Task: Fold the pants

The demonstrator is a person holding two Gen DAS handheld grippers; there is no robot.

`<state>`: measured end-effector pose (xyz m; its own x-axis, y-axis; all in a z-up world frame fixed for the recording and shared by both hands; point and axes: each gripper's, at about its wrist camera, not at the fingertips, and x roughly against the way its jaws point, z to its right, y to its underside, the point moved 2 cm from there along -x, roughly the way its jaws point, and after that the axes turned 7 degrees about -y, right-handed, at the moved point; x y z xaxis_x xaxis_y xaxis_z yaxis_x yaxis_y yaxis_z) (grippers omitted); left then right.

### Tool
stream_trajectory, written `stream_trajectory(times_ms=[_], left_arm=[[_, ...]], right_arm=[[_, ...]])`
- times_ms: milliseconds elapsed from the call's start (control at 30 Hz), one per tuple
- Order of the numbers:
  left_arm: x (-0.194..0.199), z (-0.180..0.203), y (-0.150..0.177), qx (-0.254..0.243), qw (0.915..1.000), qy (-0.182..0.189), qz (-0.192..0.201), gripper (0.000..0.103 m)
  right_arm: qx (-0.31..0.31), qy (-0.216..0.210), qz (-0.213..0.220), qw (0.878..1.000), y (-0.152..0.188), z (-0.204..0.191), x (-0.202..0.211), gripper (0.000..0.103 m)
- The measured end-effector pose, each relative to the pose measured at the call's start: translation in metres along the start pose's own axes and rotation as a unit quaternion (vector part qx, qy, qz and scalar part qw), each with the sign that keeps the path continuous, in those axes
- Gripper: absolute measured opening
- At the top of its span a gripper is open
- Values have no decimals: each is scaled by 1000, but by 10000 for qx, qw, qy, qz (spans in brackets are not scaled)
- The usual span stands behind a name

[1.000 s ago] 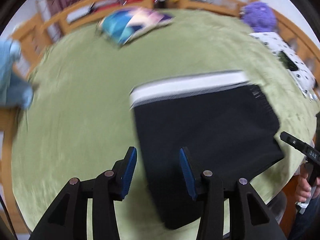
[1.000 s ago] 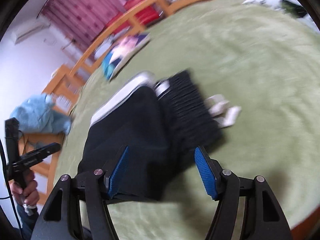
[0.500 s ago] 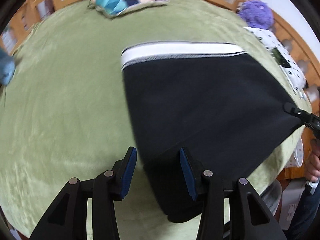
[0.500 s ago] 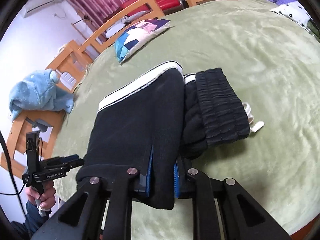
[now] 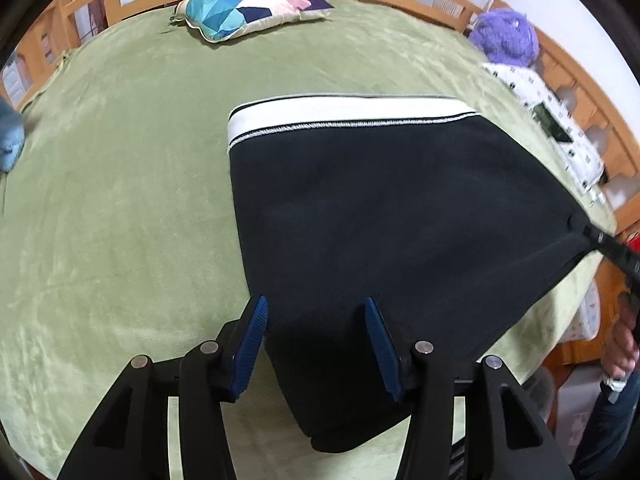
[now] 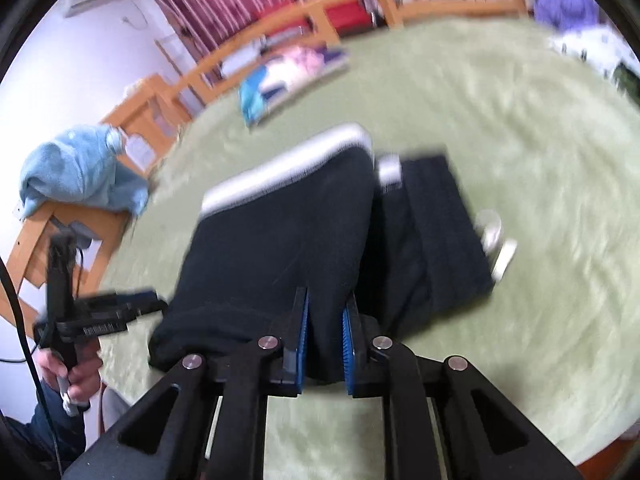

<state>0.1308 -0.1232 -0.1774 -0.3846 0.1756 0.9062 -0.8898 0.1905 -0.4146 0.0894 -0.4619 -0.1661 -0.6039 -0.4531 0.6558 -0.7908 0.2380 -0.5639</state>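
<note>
Black pants [image 5: 392, 216] with a white side stripe [image 5: 344, 114] lie folded on a green bed cover [image 5: 120, 200]. My left gripper [image 5: 316, 344] is open, its blue pads either side of the near corner of the pants. My right gripper [image 6: 324, 336] is shut on the black fabric [image 6: 288, 248] at its near edge. In the left wrist view the right gripper shows at the pants' right corner [image 5: 600, 240]. The ribbed waistband [image 6: 440, 232] and white drawstring ends [image 6: 496, 240] lie to the right. The right wrist view is blurred.
A patterned pillow [image 5: 248, 12] lies at the far side of the bed. A purple plush [image 5: 504, 38] and a spotted cloth [image 5: 548, 120] are at the right. A blue towel [image 6: 76, 168] hangs on the wooden rail [image 6: 56, 236] at the left.
My right gripper shut on the near edge of the pants and is moving with it. My left gripper stayed open and came closer over the pants' corner.
</note>
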Motion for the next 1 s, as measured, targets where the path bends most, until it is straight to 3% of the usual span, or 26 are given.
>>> stream_trajectory(times_ms=[100, 167, 267, 333, 400, 533, 633, 733, 800, 867, 933, 1000], left_arm=[[13, 3, -1, -14, 9998, 159, 155, 49], [16, 6, -1, -30, 9995, 216, 233, 49], [9, 14, 1, 47, 9989, 437, 181, 49], [-4, 23, 4, -3, 9991, 418, 24, 49], [-16, 29, 9, -61, 9990, 407, -188, 49], [-14, 40, 29, -296, 9992, 275, -67, 49], [-37, 52, 57, -411, 9981, 151, -440, 49], [-33, 66, 72, -933, 9952, -261, -113, 50], [-18, 65, 69, -1015, 9947, -135, -72, 50], [2, 57, 70, -927, 9952, 290, 79, 55], [13, 55, 76, -919, 9947, 406, 210, 59], [18, 61, 82, -867, 9949, 170, 487, 59]], right_arm=[[-268, 24, 437, 9987, -22, 12, 25, 13], [-295, 467, 571, 9968, -25, 33, 33, 13], [-691, 802, -16, 9944, -4, 75, 8, 16], [-760, 960, -320, 9920, 12, 86, -8, 26], [-626, 1097, -300, 9915, 19, 82, -7, 26], [-343, 1042, 238, 9937, 15, 62, 18, 31], [-211, 1327, -247, 9906, 31, 68, -8, 31], [-361, 1346, -594, 9885, 47, 77, -28, 31], [-349, 1328, -482, 9894, 45, 74, -18, 31], [-379, 1224, -264, 9914, 37, 68, -1, 33], [-321, 1072, -106, 9937, 29, 64, 12, 53], [-275, 1147, 87, 9930, 24, 61, 16, 57]])
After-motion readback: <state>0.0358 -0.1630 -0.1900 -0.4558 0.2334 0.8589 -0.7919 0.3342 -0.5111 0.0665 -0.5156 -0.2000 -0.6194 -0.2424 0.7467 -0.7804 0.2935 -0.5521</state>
